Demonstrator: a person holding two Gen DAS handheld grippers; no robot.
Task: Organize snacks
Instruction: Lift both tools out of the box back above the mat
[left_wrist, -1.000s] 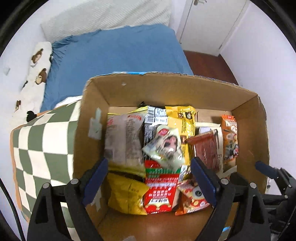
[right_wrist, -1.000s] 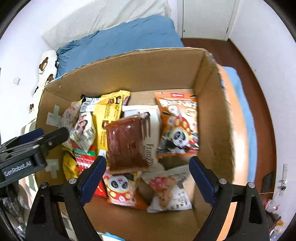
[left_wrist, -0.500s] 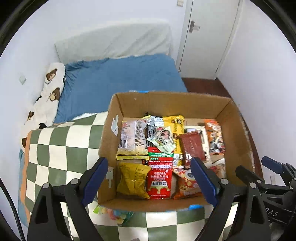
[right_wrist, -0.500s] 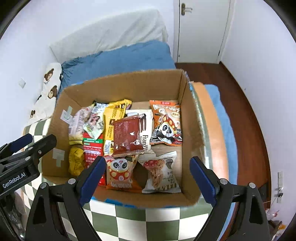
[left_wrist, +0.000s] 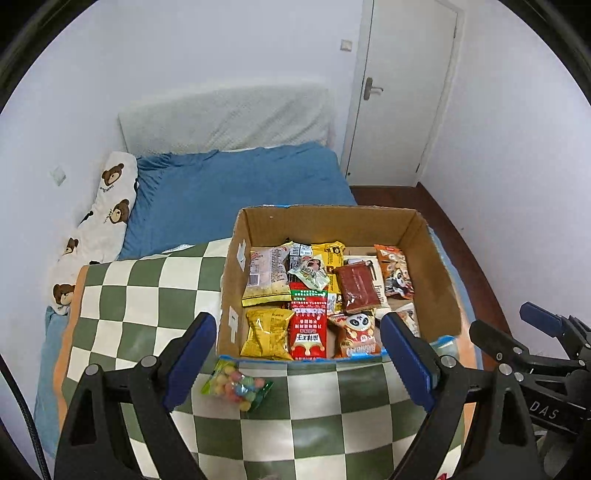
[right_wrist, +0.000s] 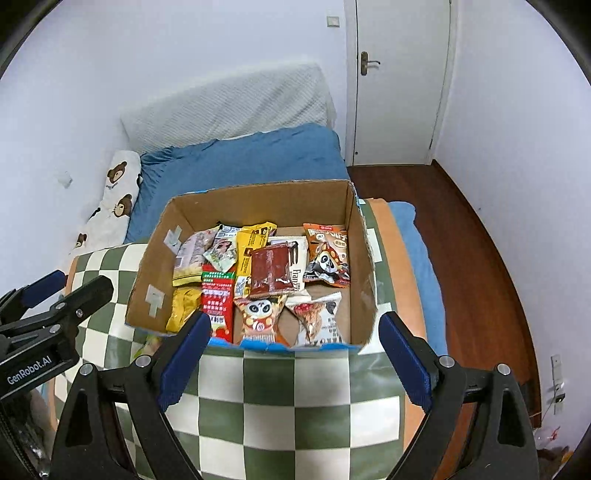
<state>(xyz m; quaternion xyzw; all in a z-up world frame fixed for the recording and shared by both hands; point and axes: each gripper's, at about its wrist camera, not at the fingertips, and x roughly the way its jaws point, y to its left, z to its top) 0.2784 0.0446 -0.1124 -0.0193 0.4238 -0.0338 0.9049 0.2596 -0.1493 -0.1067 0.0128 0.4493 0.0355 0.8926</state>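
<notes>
Both grippers hover above the checkered blanket (left_wrist: 155, 295), short of the cardboard box (left_wrist: 332, 221). My left gripper (left_wrist: 299, 354) has its fingers spread wide, holding nothing. Same on my right gripper (right_wrist: 295, 347): wide apart, nothing held. The box is packed with snack packets. One candy bag (left_wrist: 236, 384) lies outside on the blanket, just beside the box's near wall.

Open-topped cardboard box (left_wrist: 436, 258); snack packets (left_wrist: 308, 295) crowding floor
</notes>
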